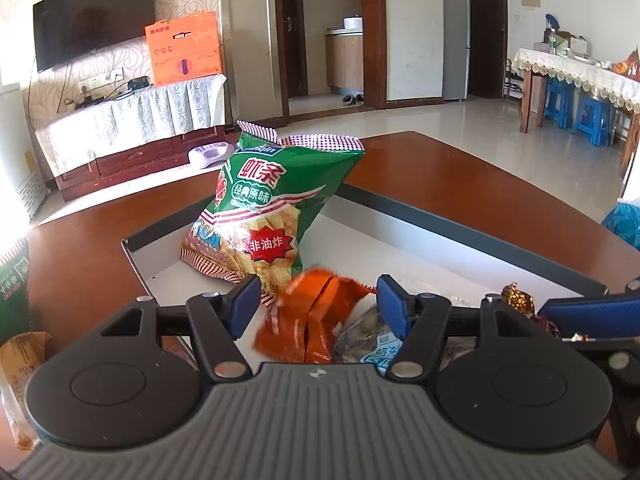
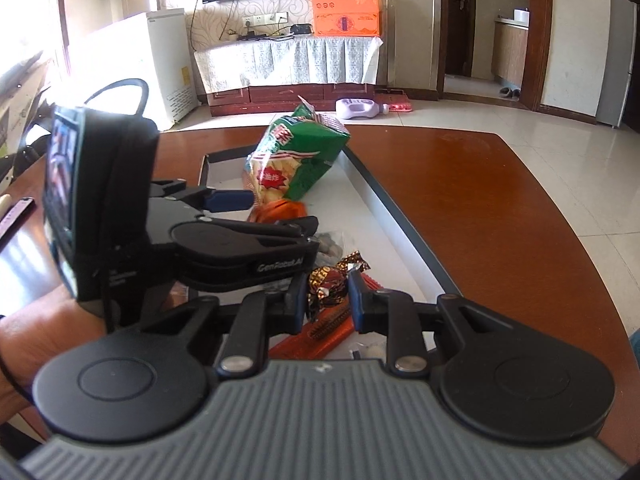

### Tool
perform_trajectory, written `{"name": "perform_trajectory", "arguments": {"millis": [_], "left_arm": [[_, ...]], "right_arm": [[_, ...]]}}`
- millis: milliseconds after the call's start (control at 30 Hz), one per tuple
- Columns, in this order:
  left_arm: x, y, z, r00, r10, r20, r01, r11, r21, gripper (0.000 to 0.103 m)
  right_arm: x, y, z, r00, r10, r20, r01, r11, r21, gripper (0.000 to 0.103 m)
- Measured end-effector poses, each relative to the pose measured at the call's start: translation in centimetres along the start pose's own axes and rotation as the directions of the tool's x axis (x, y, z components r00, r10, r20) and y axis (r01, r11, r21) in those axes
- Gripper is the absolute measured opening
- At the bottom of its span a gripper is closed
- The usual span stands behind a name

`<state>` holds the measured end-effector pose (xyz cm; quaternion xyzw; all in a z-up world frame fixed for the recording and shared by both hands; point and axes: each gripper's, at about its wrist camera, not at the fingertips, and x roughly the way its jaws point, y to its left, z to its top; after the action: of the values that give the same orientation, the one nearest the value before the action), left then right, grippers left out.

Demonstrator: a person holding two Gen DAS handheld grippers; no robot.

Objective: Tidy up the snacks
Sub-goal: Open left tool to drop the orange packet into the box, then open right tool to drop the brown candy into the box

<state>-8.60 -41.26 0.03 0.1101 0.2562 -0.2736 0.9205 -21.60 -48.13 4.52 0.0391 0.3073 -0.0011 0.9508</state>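
Note:
A shallow white tray with a dark rim (image 1: 460, 224) lies on the brown table. A green shrimp-chip bag (image 1: 272, 204) leans in its far corner; it also shows in the right wrist view (image 2: 296, 156). My left gripper (image 1: 316, 300) is open, its fingers either side of an orange snack packet (image 1: 308, 320) lying in the tray beside a clear pouch of nuts (image 1: 368, 336). My right gripper (image 2: 326, 300) is shut on a brown and gold wrapped candy (image 2: 330, 284), over a red packet (image 2: 320, 334) in the tray. The left gripper (image 2: 240, 216) sits just left of it.
A green packet (image 1: 14, 292) and a yellow packet (image 1: 20, 380) lie on the table left of the tray. Beyond the table are a TV cabinet (image 1: 132, 136) with an orange box (image 1: 184, 48), and a dining table with blue stools (image 1: 576, 92) at the right.

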Motion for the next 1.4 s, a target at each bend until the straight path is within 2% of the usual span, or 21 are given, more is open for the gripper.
{"name": "perform_trajectory", "arguments": {"millis": [267,433,767,933,1033,1100,1167,1400], "left_arm": [[-0.7,0.0,-0.4,1.0,0.008,0.001,-0.008,1.0,0.004,0.071],[-2.1,0.6,-0.3,1.0,0.003,0.027,-0.004,1.0,0.009,0.08],[-5.3,1.6,-0.8,0.997,0.029,0.073,-0.032,0.999,0.032,0.085],[-6.7,2.0,-1.0,0.996,0.04,0.081,-0.041,0.999,0.009,0.086],[-7.5,2.3,-1.1,0.996,0.045,0.081,-0.045,0.999,-0.008,0.088],[-8.1,2.5,-1.2,0.995,0.05,0.087,-0.05,0.999,-0.01,0.089],[-8.7,2.8,-1.2,0.994,0.056,0.09,-0.055,0.998,-0.011,0.09],[-11.3,3.8,-1.5,0.991,0.083,0.107,-0.08,0.996,-0.028,0.093]], "right_arm": [[0.4,0.2,-0.1,1.0,-0.005,-0.005,0.005,1.0,-0.003,0.025],[0.9,0.1,-0.1,1.0,-0.012,-0.009,0.012,1.0,0.002,0.026],[1.8,1.2,-0.2,0.999,-0.026,-0.019,0.026,0.999,-0.032,0.027],[1.9,1.7,-0.2,0.999,-0.035,-0.009,0.034,0.998,-0.046,0.027],[1.6,2.0,-0.2,0.999,-0.049,0.005,0.049,0.997,-0.063,0.038],[1.4,2.0,-0.3,0.999,-0.053,0.012,0.054,0.996,-0.064,0.052],[1.2,1.9,-0.2,0.999,-0.049,0.018,0.05,0.997,-0.058,0.056],[0.6,2.9,-0.3,0.999,-0.046,0.029,0.048,0.997,-0.055,0.057]]}}
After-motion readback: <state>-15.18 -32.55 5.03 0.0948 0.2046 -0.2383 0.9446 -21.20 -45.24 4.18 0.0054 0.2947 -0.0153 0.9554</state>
